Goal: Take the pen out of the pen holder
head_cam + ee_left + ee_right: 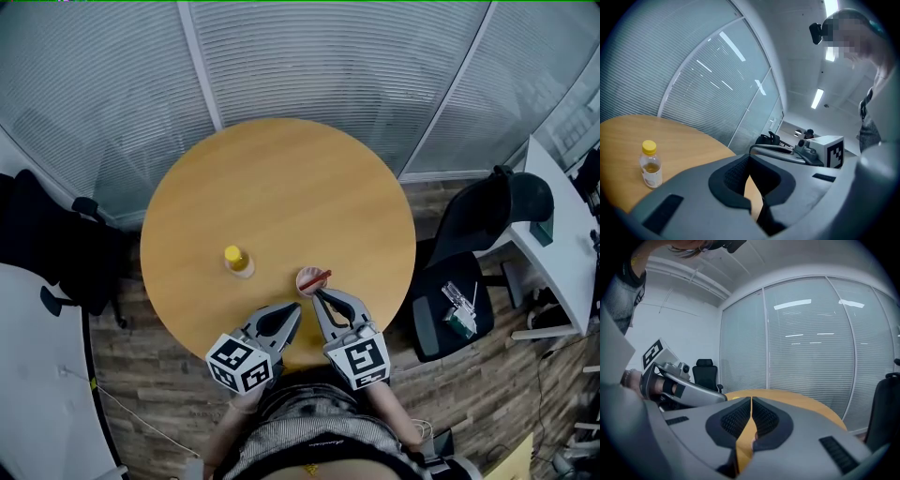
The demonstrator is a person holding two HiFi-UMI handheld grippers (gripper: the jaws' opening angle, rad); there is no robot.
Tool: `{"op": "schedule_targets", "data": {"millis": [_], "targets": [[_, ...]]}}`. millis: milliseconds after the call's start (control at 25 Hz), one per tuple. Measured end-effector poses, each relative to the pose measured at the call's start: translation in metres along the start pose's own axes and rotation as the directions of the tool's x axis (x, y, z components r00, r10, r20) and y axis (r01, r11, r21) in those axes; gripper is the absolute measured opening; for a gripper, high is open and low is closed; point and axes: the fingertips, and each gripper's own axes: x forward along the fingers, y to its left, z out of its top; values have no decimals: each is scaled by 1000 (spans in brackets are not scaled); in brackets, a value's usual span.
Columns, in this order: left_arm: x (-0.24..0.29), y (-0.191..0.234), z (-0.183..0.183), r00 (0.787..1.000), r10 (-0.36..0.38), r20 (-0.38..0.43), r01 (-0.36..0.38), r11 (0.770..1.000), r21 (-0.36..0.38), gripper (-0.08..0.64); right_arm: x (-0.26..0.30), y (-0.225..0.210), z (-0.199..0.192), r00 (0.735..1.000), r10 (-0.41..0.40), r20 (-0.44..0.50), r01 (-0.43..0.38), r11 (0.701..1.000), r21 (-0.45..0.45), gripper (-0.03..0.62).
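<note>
So looking down from the head view, there's a round wooden counter (pixel 281 178) filling the middle of the frame, and the pen holder (pixel 306 283) is a little pinkish cup near the counter's bottom edge, a bit right of center. The red pen (pixel 321 277) is in the holder, leaning toward the upper right with its end poking over the rim. The right gripper (pixel 317 294) has its tip just below the holder, basically right beside it; I can't tell if it's touching. Its own view shows the right gripper's fingers (pixel 761 416) pressed together with only a thin slit between them and nothing pinched. The left gripper (pixel 296 307) sits just lower left of the right one, and its fingers (pixel 733 176) are closed at the tip too, empty. A small bottle with a yellow cap (pixel 237 260) stands left of the holder, well apart from it. A black office chair (pixel 478 253) sits off the counter at the right.
</note>
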Motion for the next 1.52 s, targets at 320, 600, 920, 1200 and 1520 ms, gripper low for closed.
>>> {"op": "schedule_targets", "data": {"millis": [320,600,920,1200,1520], "targets": [[-6,3,-1,1000,5,2,-5,1000,-5,3,6,-6,-6,1000,-19,-18,19,1000,-20,23],[-12,6,-5,1000,13,3,-13,1000,-20,3,15,-11,-17,998,-36,-49,34,999,-40,23],[-19,13,-9,999,32,1,-32,999,-28,3,23,-29,-46,992,-78,-103,75,997,-32,23],[-19,18,-11,999,38,-13,-38,999,-27,3,31,-50,-79,979,-106,-175,107,994,-2,23],[-19,21,-14,999,46,-18,-47,998,-34,3,38,-66,-110,962,-123,-245,132,991,19,24]]}}
